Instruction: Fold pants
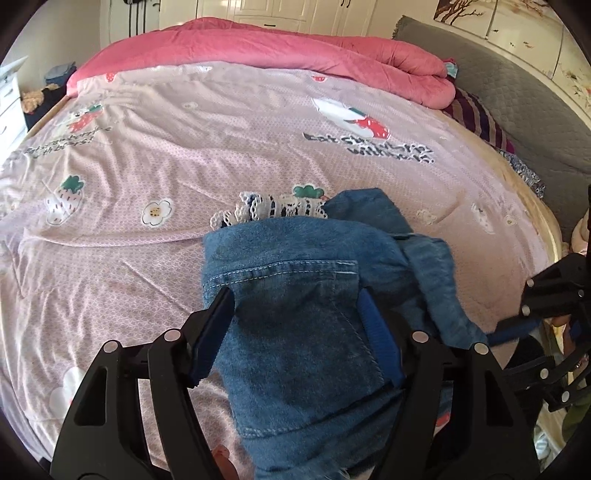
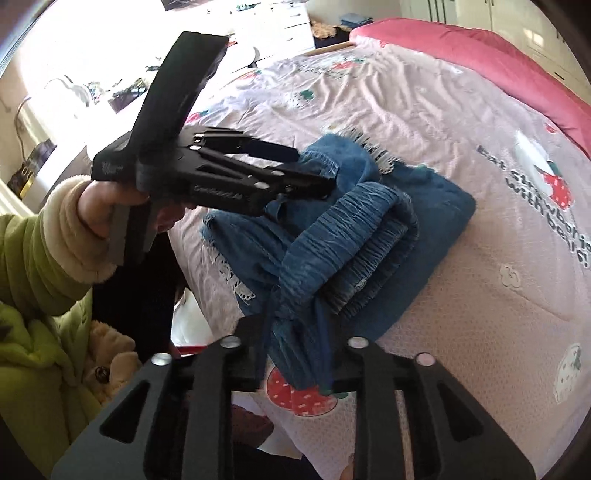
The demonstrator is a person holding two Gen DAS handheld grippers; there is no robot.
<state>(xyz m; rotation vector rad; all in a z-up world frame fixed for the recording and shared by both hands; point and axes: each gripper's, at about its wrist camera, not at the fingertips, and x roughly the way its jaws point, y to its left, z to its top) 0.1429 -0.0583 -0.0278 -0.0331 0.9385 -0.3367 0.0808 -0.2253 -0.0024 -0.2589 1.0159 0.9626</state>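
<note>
Blue denim pants (image 1: pixel 303 317) with white lace trim lie bunched and partly folded on the pink strawberry-print bedsheet (image 1: pixel 166 155), near the bed's front edge. My left gripper (image 1: pixel 295 321) has its jaws apart with a wide fold of the denim between the pads, seemingly gripping it. In the right wrist view the pants (image 2: pixel 354 236) show their gathered waistband, and the left gripper (image 2: pixel 314 173) reaches over them from the left. My right gripper (image 2: pixel 295 354) is closed on the bunched waistband end. It also shows at the right edge of the left wrist view (image 1: pixel 517 328).
A rolled pink quilt (image 1: pixel 295 55) lies across the far side of the bed. A grey padded headboard (image 1: pixel 517 103) and striped cloth (image 1: pixel 476 114) are at right. The bed edge (image 2: pixel 192 295) is just left of the pants. A white dresser (image 2: pixel 280 26) stands beyond.
</note>
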